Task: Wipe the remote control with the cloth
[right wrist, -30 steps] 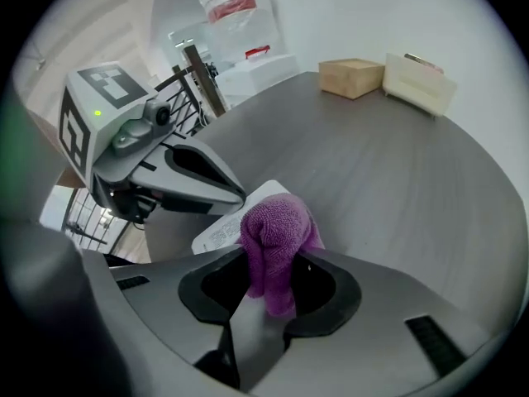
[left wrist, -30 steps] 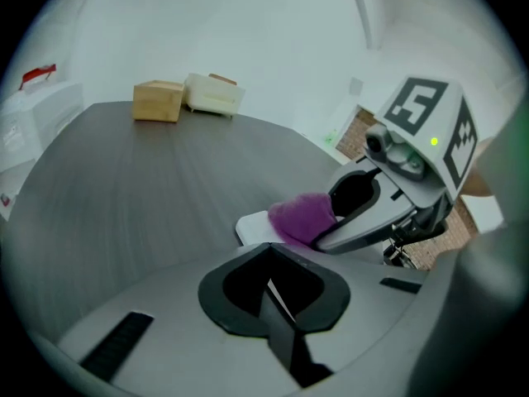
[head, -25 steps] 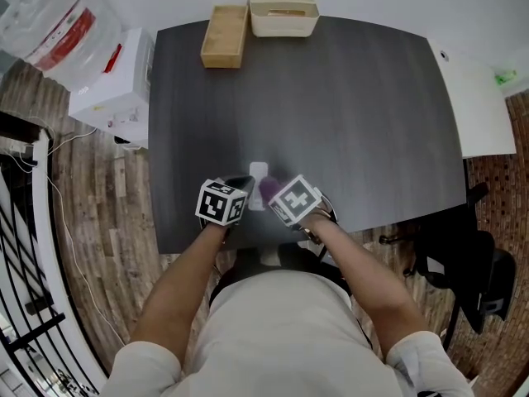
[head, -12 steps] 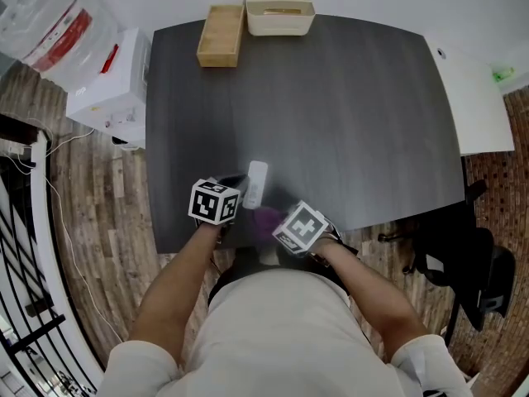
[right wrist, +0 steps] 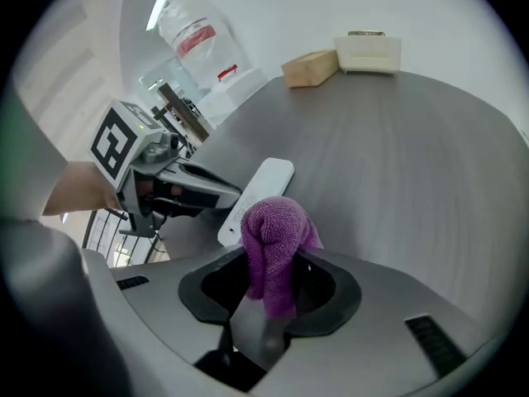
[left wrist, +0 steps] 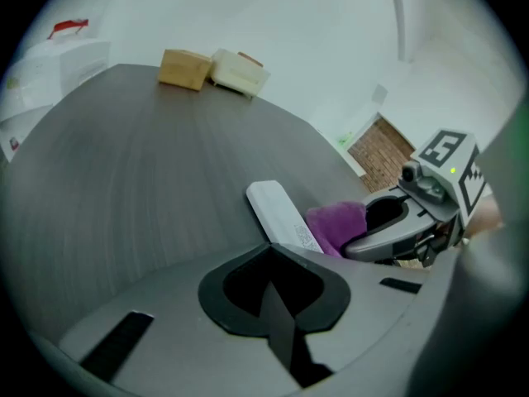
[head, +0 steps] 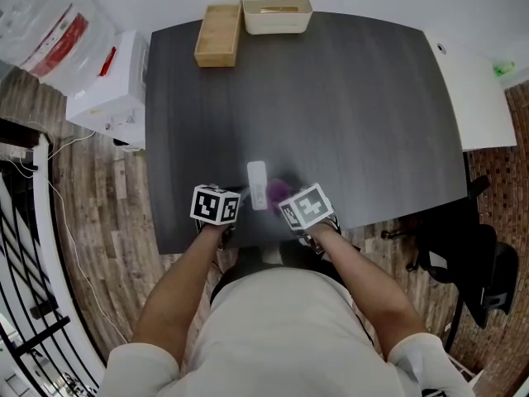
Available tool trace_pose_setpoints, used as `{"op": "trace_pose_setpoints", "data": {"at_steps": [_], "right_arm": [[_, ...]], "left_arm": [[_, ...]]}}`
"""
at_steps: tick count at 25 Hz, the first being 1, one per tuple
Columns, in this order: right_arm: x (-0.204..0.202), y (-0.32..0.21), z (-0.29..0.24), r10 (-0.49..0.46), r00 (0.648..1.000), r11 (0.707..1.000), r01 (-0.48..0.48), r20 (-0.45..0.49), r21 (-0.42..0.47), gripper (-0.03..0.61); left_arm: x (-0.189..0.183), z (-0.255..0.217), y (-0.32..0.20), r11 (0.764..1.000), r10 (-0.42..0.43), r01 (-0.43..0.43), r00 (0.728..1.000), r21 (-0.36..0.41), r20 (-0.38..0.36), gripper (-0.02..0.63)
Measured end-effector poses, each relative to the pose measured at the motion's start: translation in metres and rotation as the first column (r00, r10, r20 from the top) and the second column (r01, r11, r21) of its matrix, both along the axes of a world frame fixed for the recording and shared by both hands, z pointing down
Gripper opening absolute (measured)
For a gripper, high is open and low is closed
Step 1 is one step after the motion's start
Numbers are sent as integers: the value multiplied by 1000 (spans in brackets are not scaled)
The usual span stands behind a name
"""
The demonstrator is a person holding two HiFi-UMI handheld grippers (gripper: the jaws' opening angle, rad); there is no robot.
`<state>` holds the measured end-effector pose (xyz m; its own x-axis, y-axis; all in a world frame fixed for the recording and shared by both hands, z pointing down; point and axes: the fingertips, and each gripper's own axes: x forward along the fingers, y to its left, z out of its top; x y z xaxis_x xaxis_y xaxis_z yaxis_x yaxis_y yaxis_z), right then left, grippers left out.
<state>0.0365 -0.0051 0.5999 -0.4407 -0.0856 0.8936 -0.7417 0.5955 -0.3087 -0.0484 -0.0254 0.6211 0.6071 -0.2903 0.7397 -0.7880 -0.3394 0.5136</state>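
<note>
Remote control [head: 257,185] sits near the front edge of the dark table [head: 355,98], between both grippers, with its long axis pointing straight away from the person. Right gripper [right wrist: 269,292] tilts steeply down, pinching a purple cloth [right wrist: 277,222] that's bunched up against the remote's right side. Left gripper [left wrist: 273,284] slants down too, jaws pressed together on nothing, tip right by the remote's near end. At the far edge, a wooden box [head: 218,61] sits just beside a cream bin [head: 277,26] with something tan in it, can't tell what.

Remote [left wrist: 279,213] end behind left gripper [left wrist: 269,251]
</note>
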Motion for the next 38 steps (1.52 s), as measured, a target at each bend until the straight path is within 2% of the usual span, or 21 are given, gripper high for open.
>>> {"op": "trace_pose_setpoints", "data": {"at_steps": [3, 6, 8, 10, 13, 14, 15, 16, 18, 20, 23, 28, 32, 34, 36, 38], "right_arm": [[3, 4, -2, 15, 1000, 1000, -14, 27, -10, 132], [12, 11, -2, 90, 992, 995, -86, 87, -54, 132], [17, 12, -3, 149, 981, 987, -140, 122, -76, 132], [18, 11, -3, 182, 974, 982, -172, 137, -81, 132], [23, 5, -8, 203, 970, 979, -198, 137, -49, 132], [26, 4, -10, 214, 967, 977, -211, 139, -36, 132], [29, 2, -12, 231, 962, 973, -230, 144, -27, 132], [33, 1, -14, 252, 955, 967, -252, 153, -23, 132], [43, -2, -19, 298, 939, 954, -300, 173, -14, 132], [55, -8, -25, 331, 926, 941, -339, 180, 13, 132], [65, -17, -30, 352, 919, 929, -366, 178, 51, 132], [63, -14, -24, 328, 931, 939, -339, 162, 51, 132], [55, -11, -20, 299, 942, 950, -308, 153, 43, 132], [52, -11, -19, 297, 941, 951, -306, 164, 34, 132], [51, -12, -20, 296, 940, 952, -305, 171, 32, 132], [54, -13, -20, 300, 938, 950, -310, 172, 35, 132]], "left_arm": [[18, -1, 8, 999, 47, -47, 999, -9, -15, 3], [28, -3, 12, 997, 75, -75, 997, 0, -29, 3], [27, -8, 8, 997, 65, -64, 998, 44, -15, 3], [23, -20, -1, 991, 43, -46, 999, 123, 27, 3], [31, -35, -8, 975, 64, -78, 995, 207, 76, 8], [37, -38, -7, 974, 77, -91, 994, 209, 76, 45], [42, -39, -5, 973, 93, -107, 992, 204, 80, 117], [46, -39, -1, 971, 113, -130, 989, 200, 96, 144], [53, -35, 10, 960, 166, -198, 972, 198, 169, 207], [58, -27, 22, 946, 205, -256, 947, 197, 247, 246], [64, -16, 28, 938, 213, -286, 922, 197, 324, 293], [71, -8, 17, 940, 179, -269, 912, 208, 370, 311], [68, -3, 16, 938, 184, -278, 907, 208, 380, 311], [64, -4, 17, 943, 182, -265, 917, 203, 354, 256], [59, -7, 15, 961, 144, -201, 951, 190, 275, 247], [58, -10, 13, 984, 84, -105, 987, 146, 140, 245]]}}
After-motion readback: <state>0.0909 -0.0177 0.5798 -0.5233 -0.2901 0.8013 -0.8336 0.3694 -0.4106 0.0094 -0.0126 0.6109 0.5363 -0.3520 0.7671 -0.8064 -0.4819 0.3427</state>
